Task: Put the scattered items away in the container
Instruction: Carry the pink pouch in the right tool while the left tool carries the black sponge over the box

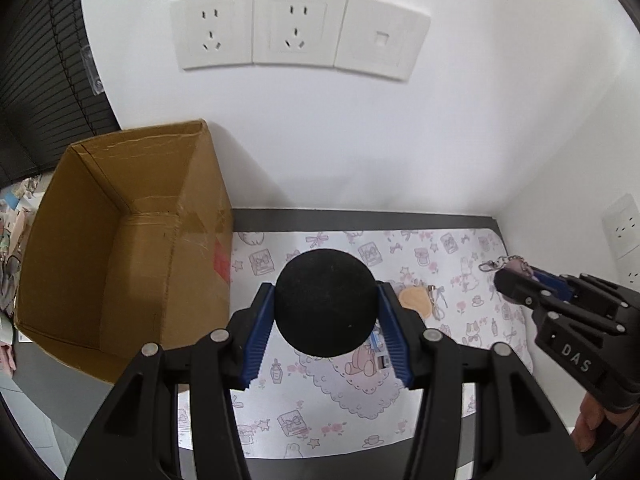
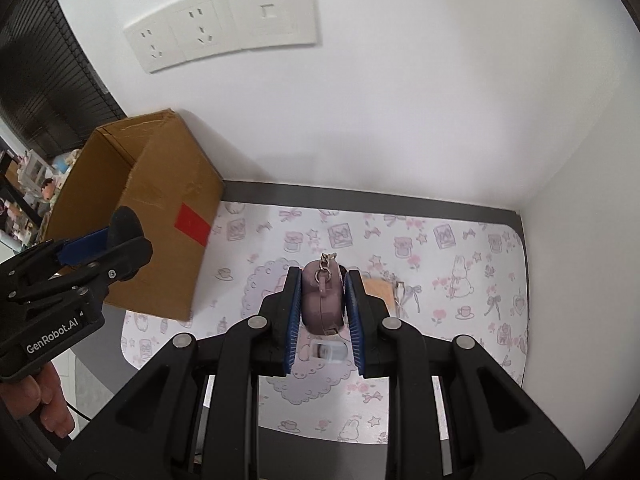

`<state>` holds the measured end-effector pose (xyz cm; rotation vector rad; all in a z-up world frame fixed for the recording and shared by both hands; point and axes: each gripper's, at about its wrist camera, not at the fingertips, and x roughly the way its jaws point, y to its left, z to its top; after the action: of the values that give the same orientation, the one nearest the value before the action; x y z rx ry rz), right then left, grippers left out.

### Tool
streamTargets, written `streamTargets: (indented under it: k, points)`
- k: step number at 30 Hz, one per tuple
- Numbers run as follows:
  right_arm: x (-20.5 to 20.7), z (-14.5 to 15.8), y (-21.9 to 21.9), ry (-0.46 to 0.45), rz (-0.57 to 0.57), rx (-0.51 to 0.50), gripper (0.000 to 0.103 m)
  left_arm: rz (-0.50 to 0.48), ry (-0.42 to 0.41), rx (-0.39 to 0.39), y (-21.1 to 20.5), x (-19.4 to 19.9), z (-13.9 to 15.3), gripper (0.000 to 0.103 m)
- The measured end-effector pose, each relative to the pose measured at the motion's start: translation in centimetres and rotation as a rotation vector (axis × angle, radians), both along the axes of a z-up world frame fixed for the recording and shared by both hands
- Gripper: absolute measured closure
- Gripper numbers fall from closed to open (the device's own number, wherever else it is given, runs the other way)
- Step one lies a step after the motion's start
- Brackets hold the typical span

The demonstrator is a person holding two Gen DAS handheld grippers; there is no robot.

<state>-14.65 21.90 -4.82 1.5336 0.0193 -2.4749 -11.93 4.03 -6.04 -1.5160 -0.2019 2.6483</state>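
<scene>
Setting: a dark tabletop (image 1: 360,216) in a white-walled corner, covered by a white mat (image 1: 460,272) printed with pink bows, rabbits and flowers.
Wall: three white plates in a row (image 1: 298,30), two power sockets and one small data port, above the tabletop.
Container: an open brown cardboard box (image 1: 132,240) stands at the left end of the tabletop, against the wall. A red patch (image 2: 192,222) marks the side that faces the mat. The part of its inside that shows holds nothing.
Left gripper (image 1: 326,322): its blue ribbed fingers (image 1: 262,336) are clamped on a round black foam ball (image 1: 326,302), held above the mat just to the right of the box.
Right gripper (image 2: 322,308): its blue fingers (image 2: 292,320) are pressed against both sides of a small mauve case (image 2: 323,300) with a metal ring and clasp at its far end. The case is held above the middle of the mat.
On the mat: a flat peach-coloured piece (image 1: 416,300) lies near the centre, with a thin metal clip or chain (image 1: 436,304) just beside it on the right.
Below the right gripper: a small clear plastic item (image 2: 330,352) lies on the mat; what it is cannot be told.
Hands: part of a person's hand (image 2: 48,404) grips the left handle, and fingers of the other hand (image 1: 592,420) show at the right handle.
Far left: dark window blinds (image 1: 40,80) and a cluttered shelf, too blurred to read.
</scene>
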Motion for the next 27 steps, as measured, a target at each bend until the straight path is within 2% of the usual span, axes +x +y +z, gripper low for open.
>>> streamTargets:
  k: [5, 15, 27]
  points:
    - [-0.2, 1.3, -1.4, 0.010, 0.016, -0.007, 0.081, 0.021, 0.024, 0.000, -0.7, 0.1, 1.2, 0.053]
    - [0.8, 1.7, -5.0, 0.024, 0.105, -0.006, 0.081, 0.048, 0.055, 0.006, -2.3, 0.6, 2.5, 0.053]
    - [0.5, 4.3, -8.2, 0.081, 0.150, -0.011, 0.081, 0.107, 0.103, 0.025, -5.7, 0.7, 4.6, 0.053]
